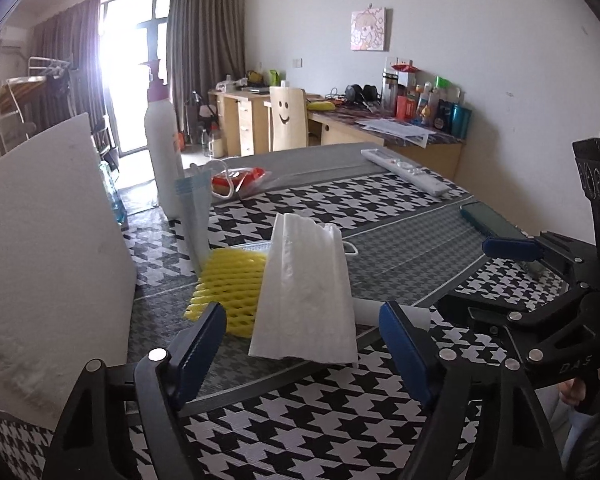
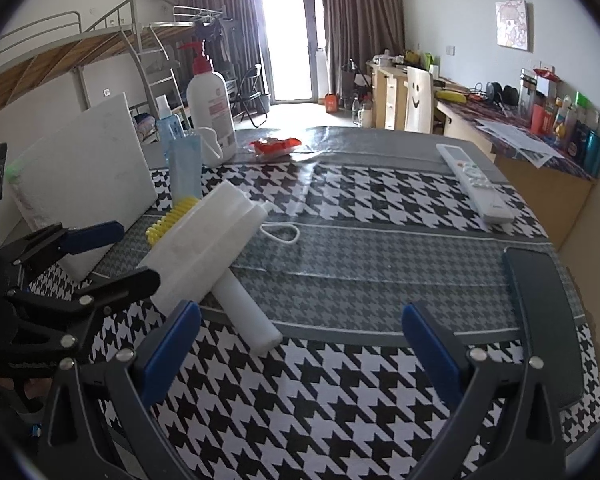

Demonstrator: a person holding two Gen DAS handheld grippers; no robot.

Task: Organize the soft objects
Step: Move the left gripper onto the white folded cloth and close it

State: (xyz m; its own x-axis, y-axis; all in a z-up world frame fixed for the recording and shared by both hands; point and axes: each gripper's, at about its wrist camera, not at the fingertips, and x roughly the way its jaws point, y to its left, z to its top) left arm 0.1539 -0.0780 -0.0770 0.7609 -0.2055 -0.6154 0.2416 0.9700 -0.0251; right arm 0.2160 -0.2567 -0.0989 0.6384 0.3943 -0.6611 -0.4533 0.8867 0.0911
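Houndstooth cloth covers the table (image 2: 340,380). Center-left in the frame, folded white foam (image 1: 306,292) hides most of a yellow mesh sleeve (image 1: 228,284). Left gripper (image 1: 302,336) and right gripper (image 2: 300,336) both gape apart, empty.

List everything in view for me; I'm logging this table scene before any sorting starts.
table: 1, black-and-white houndstooth cover, fills foreground
white foam sheet: 1, white, ahead of the left jaws, over the net
foam net: 1, yellow, under the sheet
foam roll: 1, white, under the sheet's near edge
foam board: 1, white, upright at table's left
tube: 1, pale blue, upright behind the net
pump bottle: 1, white with red pump, far left
spray bottle: 1, blue, behind the board
red packet: 1, far centre
remote: 1, white, right
phone: 1, dark, right edge
left gripper: 1, black with blue pads, open
right gripper: 1, same, open, empty
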